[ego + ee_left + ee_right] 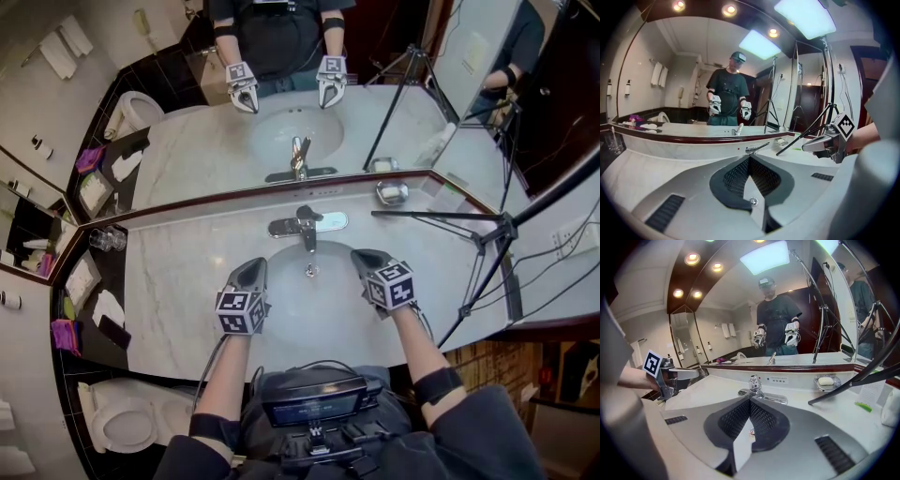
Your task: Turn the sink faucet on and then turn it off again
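Observation:
The chrome faucet (305,223) stands behind the white sink basin (281,300), with its lever pointing toward me over the bowl. No water shows. My left gripper (255,267) hovers over the basin's left rim and is shut on nothing. My right gripper (361,255) hangs over the right rim, also shut and empty. Both stop short of the faucet without touching it. In the left gripper view the jaws (749,157) meet in front of the faucet (757,148). The right gripper view shows the shut jaws (750,399) just below the faucet (754,385).
A soap dish (392,192) sits at the back right of the marble counter (178,281). A black tripod (478,234) leans over the counter's right side. Drinking glasses (108,239) and folded cloths lie at the left. A wall mirror (216,141) rises behind, and a toilet (122,422) stands lower left.

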`<state>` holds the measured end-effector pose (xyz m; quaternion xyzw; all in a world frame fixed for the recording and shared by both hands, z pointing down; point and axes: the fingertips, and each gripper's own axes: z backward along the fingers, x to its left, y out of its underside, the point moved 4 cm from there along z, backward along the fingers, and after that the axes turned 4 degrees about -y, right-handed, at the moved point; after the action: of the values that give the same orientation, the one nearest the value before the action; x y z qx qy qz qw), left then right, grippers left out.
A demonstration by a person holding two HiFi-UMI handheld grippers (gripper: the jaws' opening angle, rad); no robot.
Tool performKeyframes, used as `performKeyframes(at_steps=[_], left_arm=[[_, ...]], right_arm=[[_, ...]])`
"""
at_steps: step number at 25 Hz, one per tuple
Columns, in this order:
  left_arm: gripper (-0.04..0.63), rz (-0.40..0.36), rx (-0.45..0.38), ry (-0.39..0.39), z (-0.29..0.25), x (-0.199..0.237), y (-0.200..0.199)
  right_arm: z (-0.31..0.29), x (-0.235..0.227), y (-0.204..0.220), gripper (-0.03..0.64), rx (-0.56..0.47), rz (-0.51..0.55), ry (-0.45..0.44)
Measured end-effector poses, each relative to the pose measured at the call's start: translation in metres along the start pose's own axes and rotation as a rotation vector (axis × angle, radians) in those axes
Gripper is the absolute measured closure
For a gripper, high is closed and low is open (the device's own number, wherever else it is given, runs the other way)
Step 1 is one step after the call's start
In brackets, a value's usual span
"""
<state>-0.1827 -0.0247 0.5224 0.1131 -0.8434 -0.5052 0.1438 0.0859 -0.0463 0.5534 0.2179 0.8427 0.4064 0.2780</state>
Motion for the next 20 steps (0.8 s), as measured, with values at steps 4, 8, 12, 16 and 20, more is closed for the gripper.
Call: performKeyframes(at_steps=[4, 8, 12, 16, 20], left_arm=[[0.563, -0.089, 0.009, 0.043, -0.021, -0.009, -0.004], [0.508, -0.197, 0.035, 0.104, -0.046, -0.022, -0.013], [0.480, -0.286, 0.061, 0.155, -0.071, -0.035, -0.020], [0.407, -0.395, 0.090, 0.191, -0.100, -0.041, -0.022], [0.390, -0.510, 0.135, 0.225, -0.127, -0.048, -0.012]], right_arm=[[-0.003, -0.002, 0.002, 0.591, 0.001, -0.013, -0.003], [-0.005, -0.007, 0.002, 0.591, -0.001, -0.027, 0.004], [-0.006, -0.013, 0.004, 0.591, -0.001, -0.046, 0.014], [-0.007, -0.021, 0.009, 0.591, 0.002, -0.063, 0.023], [-0.007, -0.028, 0.015, 0.591, 0.011, -0.080, 0.034]])
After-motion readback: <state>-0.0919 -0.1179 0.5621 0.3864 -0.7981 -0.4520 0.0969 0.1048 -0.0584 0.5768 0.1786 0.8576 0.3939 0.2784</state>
